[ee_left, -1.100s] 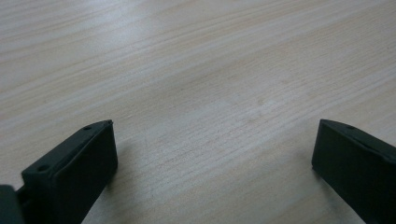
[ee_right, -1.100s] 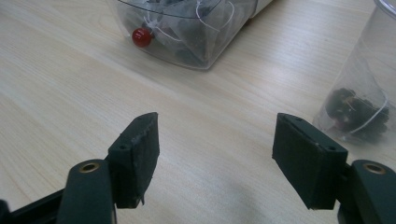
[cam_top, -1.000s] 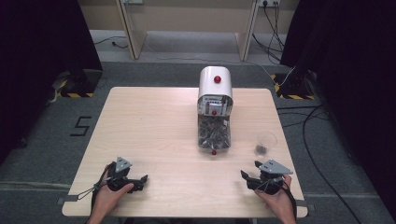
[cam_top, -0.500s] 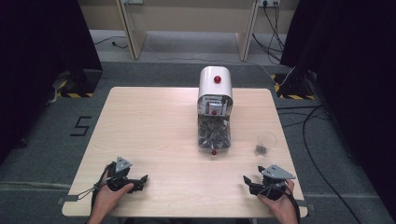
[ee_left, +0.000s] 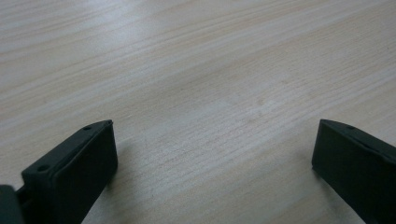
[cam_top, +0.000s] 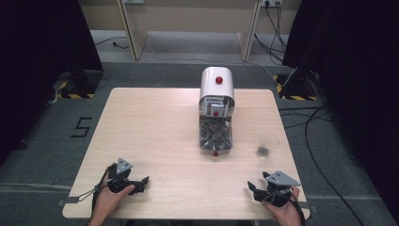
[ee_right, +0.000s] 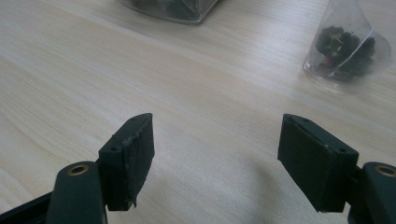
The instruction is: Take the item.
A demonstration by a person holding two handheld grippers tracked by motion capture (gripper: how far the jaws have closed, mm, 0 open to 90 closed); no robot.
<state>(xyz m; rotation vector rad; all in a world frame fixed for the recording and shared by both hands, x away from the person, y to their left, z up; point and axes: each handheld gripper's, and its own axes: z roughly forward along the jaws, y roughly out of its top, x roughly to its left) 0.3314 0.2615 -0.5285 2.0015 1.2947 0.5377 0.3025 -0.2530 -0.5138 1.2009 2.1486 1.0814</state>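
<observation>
1. In the high view, a pale wood-grain table (cam_top: 155, 127) with rounded corners is standing on grey carpet. A white, round-topped dispenser (cam_top: 217, 84) with a red knob is sitting toward the far middle, and its clear lower bin (cam_top: 215, 136) is holding dark, mixed pieces; a 2nd small red knob is showing at the bin's near end. A clear plastic cup (cam_top: 267, 144) with a little dark material in its bottom is standing to the right of the bin, apart from it. The left gripper (cam_top: 136, 184) is resting at the near left edge in a hand (cam_top: 109, 200), and the right gripper (cam_top: 253, 189) is resting at the near right edge in the other hand (cam_top: 284, 211), each carrying a grey 3-cornered plate. Both are lying well apart from the dispenser.

2. In the left gripper view, the 2 matte black, blocky jaws of the left gripper (ee_left: 212, 154) are standing wide apart, gripping nothing, with bare, finely streaked table (ee_left: 196, 70) between and beyond them.

3. In the right gripper view, the right gripper (ee_right: 215, 140) is likewise showing its 2 jaws spread wide and empty over the table (ee_right: 84, 74). This view is bringing close what the high view leaves small: the cup (ee_right: 348, 51), glossy and see-through, with dark crumpled bits inside, at upper right, and the bin's (ee_right: 170, 9) clear near edge at the top.
</observation>
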